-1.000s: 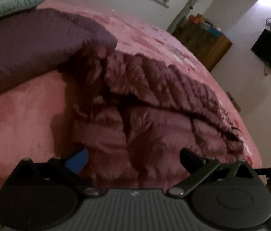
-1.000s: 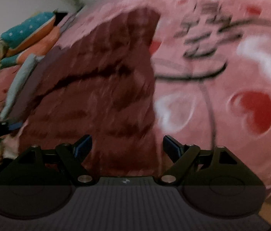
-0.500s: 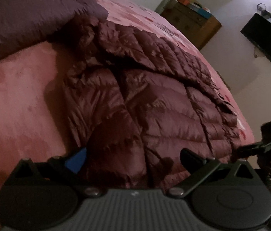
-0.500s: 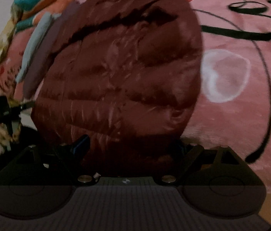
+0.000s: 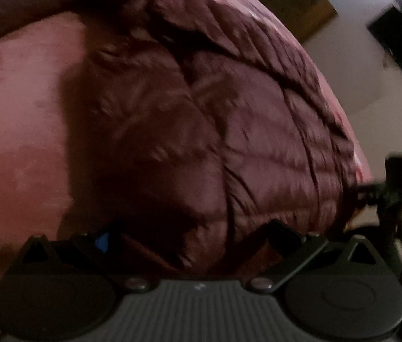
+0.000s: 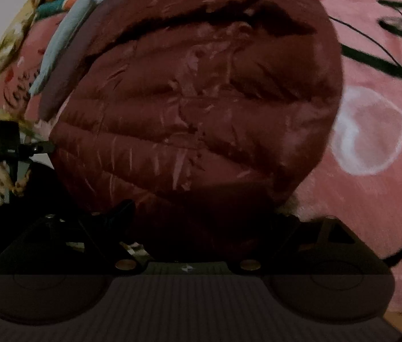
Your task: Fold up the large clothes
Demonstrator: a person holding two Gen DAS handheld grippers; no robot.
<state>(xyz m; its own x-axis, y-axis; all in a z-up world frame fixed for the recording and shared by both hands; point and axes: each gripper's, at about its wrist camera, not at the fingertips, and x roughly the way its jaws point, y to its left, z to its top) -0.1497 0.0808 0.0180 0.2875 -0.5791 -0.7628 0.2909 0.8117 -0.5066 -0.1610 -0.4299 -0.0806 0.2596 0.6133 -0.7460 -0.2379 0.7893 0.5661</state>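
A dark maroon puffer jacket (image 5: 229, 131) lies spread on a bed covered with a pink blanket (image 5: 15, 108). Both tongs point down at its near edge.

The left gripper (image 5: 192, 236) stands with its jaws wide apart. The hem of the jacket lies between its two fingers, and the cloth bulges up just in front of them. The picture is blurred here, so I cannot say if the fingers touch the cloth, but they do not press on it. Left of this gripper is only bare blanket. Far beyond it, past the jacket, a wooden cabinet (image 5: 295, 2) stands by the wall, and to the far right a dark screen (image 5: 400, 48) hangs on the wall.

The right gripper (image 6: 201, 213) also has its jaws spread very wide; they have just been closing a little. The puffy edge of the jacket sits between them and hides the tip of the right finger. The view is dark there, and the pads do not seem to squeeze the cloth. To the right of this gripper the blanket shows a white heart outline (image 6: 369, 131) and black script. To the left and beyond, folded clothes and pillows (image 6: 67, 28) lie next to the jacket.

Each gripper is visible at the side edge of the other view, close to the jacket hem.
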